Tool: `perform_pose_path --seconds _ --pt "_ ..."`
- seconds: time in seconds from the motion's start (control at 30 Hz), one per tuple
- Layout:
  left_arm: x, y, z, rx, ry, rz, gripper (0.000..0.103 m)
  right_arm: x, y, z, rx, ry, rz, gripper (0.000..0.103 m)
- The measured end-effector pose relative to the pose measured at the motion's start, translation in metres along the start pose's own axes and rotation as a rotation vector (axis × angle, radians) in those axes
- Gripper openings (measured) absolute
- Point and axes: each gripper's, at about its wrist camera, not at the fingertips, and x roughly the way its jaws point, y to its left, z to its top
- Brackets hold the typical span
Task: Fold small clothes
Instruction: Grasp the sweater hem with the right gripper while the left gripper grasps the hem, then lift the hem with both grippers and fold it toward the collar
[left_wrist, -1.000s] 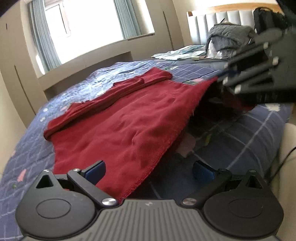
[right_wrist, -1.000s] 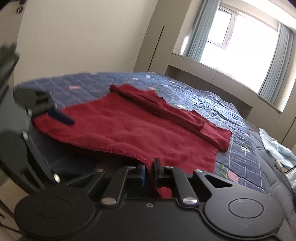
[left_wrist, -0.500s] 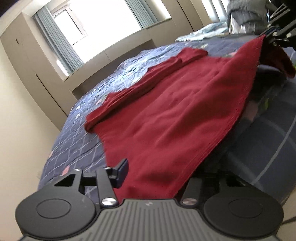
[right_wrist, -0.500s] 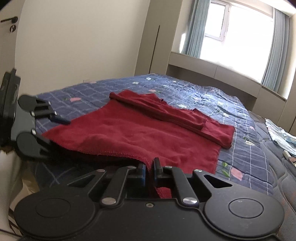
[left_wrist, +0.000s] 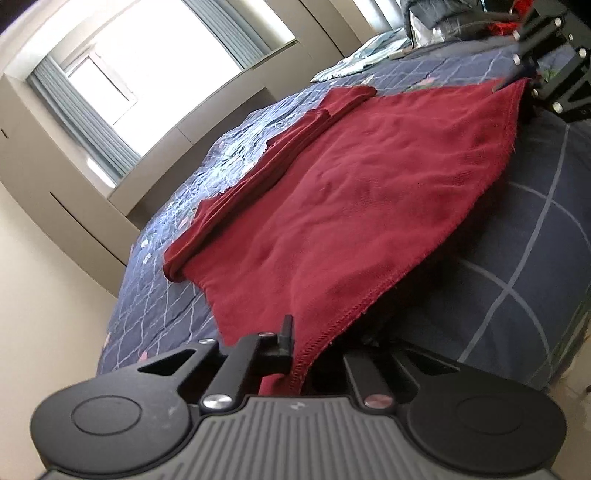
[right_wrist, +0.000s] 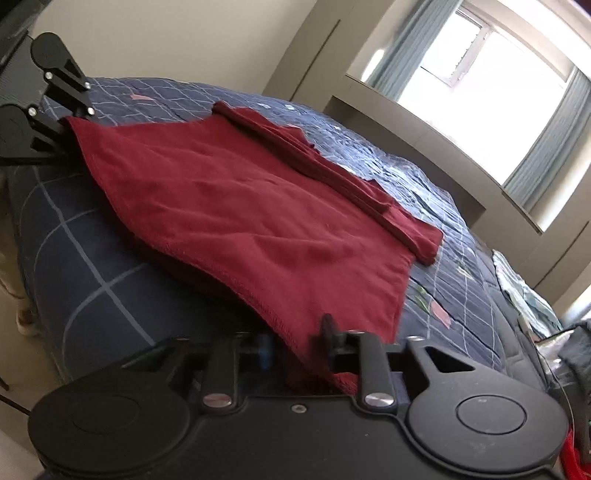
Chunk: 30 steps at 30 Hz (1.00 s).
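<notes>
Nearby, both tongs (left_wrist: 295, 354) (right_wrist: 295, 347) pinch the red garment (left_wrist: 351, 192) on the quilt (left_wrist: 524, 236).

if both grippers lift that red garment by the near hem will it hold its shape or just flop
Probably flop: the red garment already sags between the left gripper and right gripper. Its wrinkled knit looks soft and light. The folded far edge may slide open, though cloth on the quilt should drag a little.

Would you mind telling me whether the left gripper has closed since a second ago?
Yes. The left gripper was open beside the dark red knit garment; now it is shut on the hem at the bed's near edge.
</notes>
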Motion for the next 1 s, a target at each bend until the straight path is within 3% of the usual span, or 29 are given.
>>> perform_pose_path --seconds 0.3,0.43,0.57,0.77,1.0 --pt "-0.039 0.017 -0.005 -0.002 -0.098 0.014 0.001 -0.038 -0.001 0.007 -0.054 -0.041 -0.001 0.007" --pt "-0.064 0.022 -0.013 -0.001 -0.104 -0.026 0.001 -0.068 -0.001 0.012 -0.07 -0.044 0.029 0.007" --pt "-0.099 0.022 -0.027 0.009 -0.076 -0.101 0.001 -0.102 0.006 0.013 -0.076 -0.01 0.116 0.007" --pt "-0.141 0.026 -0.044 -0.016 0.012 -0.255 0.001 -0.148 0.018 0.009 -0.069 0.115 0.316 0.007" --pt "-0.145 0.054 -0.032 -0.126 0.039 -0.344 0.002 -0.155 0.008 0.024 -0.024 0.168 0.423 0.007"
